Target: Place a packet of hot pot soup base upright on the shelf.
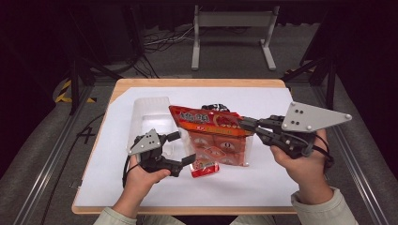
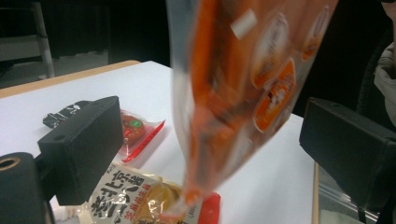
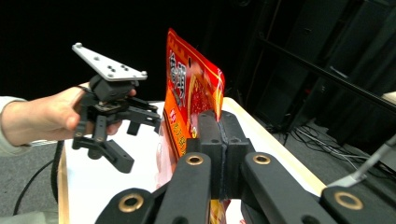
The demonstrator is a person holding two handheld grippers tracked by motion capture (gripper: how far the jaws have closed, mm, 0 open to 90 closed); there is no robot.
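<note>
A large orange-red snack bag (image 1: 213, 129) hangs above the white sheet. My right gripper (image 1: 245, 124) is shut on its upper right edge; in the right gripper view the jaws (image 3: 219, 128) press together on the bag (image 3: 189, 88). My left gripper (image 1: 182, 147) stands open at the bag's lower left. In the left gripper view the blurred bag (image 2: 238, 88) hangs between the two spread jaws without touching either. A small red packet (image 1: 204, 168) lies on the sheet under the bag.
A clear plastic bin (image 1: 149, 112) stands left of the bag. A dark wrapper (image 1: 215, 107) lies behind it. In the left gripper view a small red packet (image 2: 136, 131) and a pale packet with printed characters (image 2: 128, 196) lie on the white sheet (image 1: 263, 178).
</note>
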